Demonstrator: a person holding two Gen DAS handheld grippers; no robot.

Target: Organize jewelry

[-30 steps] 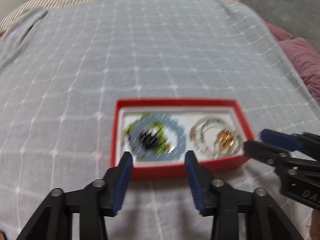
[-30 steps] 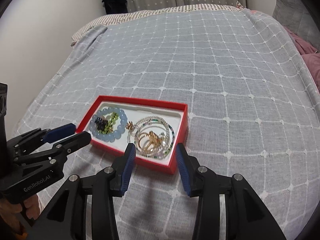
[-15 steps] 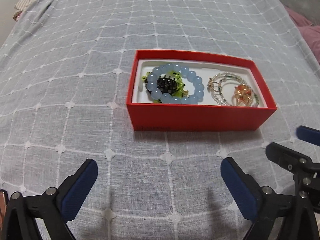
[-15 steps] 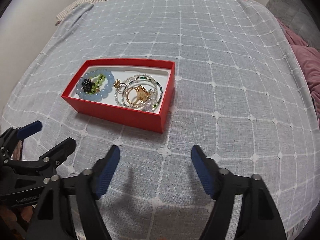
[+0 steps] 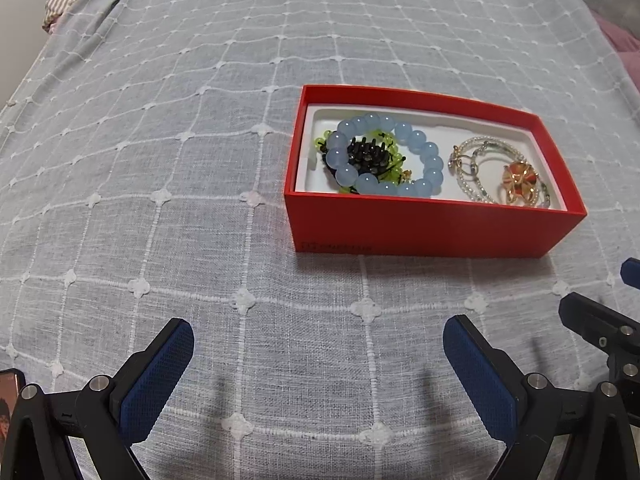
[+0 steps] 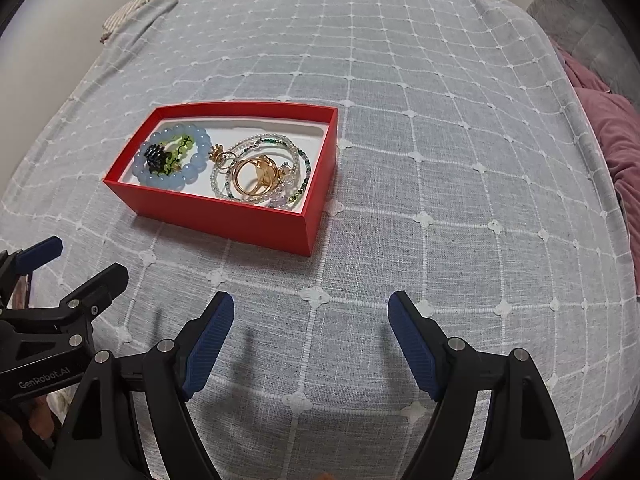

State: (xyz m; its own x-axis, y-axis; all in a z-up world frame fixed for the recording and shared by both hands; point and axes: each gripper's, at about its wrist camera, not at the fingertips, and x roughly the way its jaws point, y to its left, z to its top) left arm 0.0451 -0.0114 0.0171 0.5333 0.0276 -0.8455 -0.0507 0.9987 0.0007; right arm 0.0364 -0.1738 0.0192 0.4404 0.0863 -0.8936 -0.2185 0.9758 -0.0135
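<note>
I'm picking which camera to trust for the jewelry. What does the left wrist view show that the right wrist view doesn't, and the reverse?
Only the left wrist view: faint print on the box's near wall and the left gripper from behind, jaws open and empty.

Only the right wrist view: the gold ring in full, the maroon cloth in full, and the right gripper from behind, open and empty.

Both: the red box on the gray checked bedspread, the blue bead bracelet, the black and green beads and the clear bead strands.
</note>
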